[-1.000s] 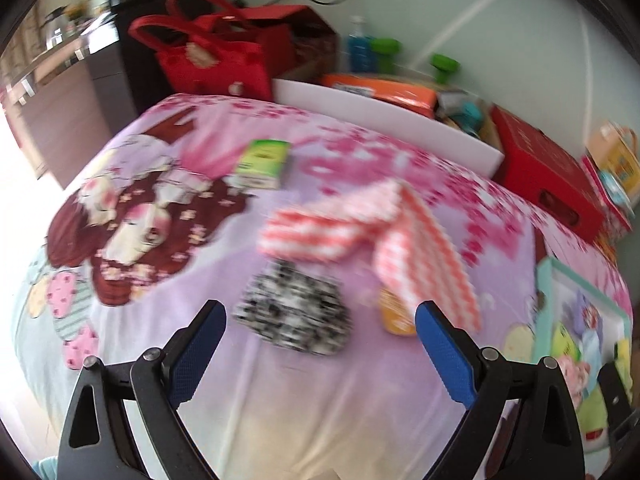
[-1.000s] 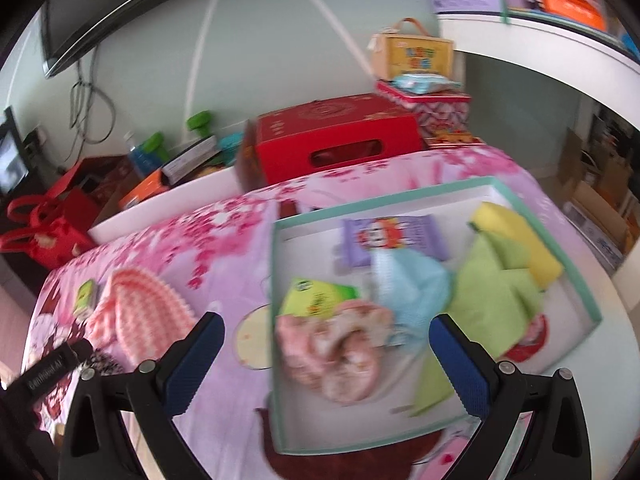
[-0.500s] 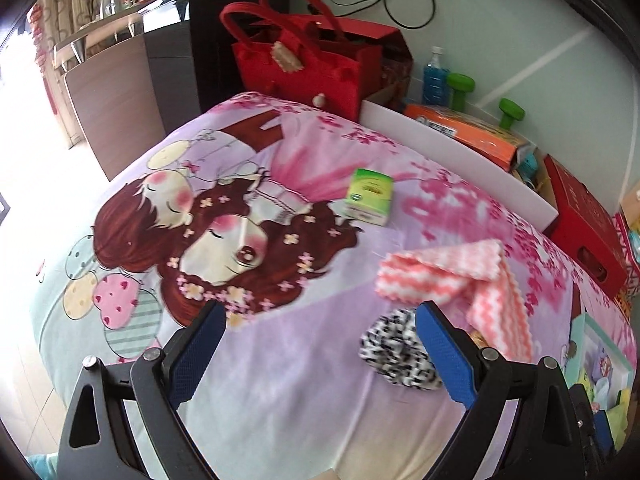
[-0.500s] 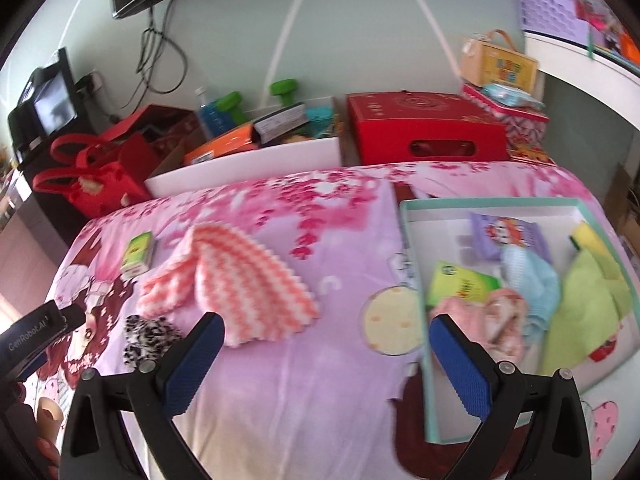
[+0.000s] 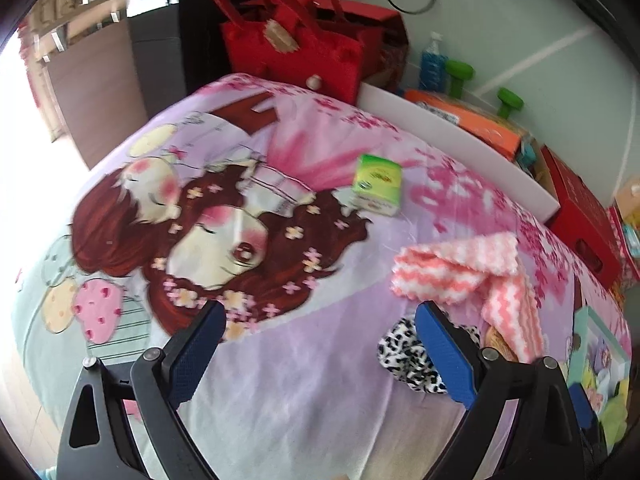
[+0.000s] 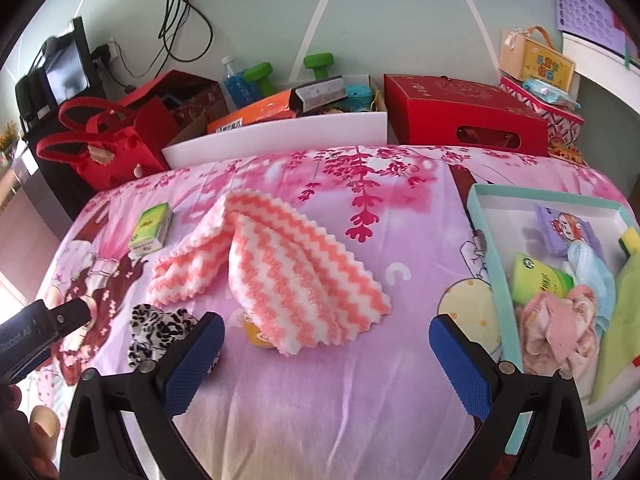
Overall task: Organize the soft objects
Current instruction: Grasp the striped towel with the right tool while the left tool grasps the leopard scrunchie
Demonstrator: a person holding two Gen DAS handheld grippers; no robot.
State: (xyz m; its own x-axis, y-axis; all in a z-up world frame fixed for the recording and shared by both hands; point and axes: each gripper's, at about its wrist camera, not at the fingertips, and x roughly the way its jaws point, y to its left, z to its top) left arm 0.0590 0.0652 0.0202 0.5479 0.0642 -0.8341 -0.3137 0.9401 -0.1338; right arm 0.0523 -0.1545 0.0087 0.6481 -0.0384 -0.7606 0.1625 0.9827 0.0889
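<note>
Cartoon-printed pink bedding (image 6: 320,408) carries the loose items; a teal tray (image 6: 486,256) at its right edge already holds soft things. Both the left gripper (image 5: 316,354) and right gripper (image 6: 326,358) hover empty, jaws wide apart. The pink-and-white striped cloth (image 6: 276,276) lies mid-bed, folded, its long axis slanting from far-left to near-right. Best pinched at its thick fold rather than a single edge.

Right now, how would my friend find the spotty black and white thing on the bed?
Start at the pink and white zigzag towel in the middle of the bed. Look just off its near left corner, toward the left gripper. The scrunchie there is small and crumpled, the only thing with black and white leopard spots.
</note>
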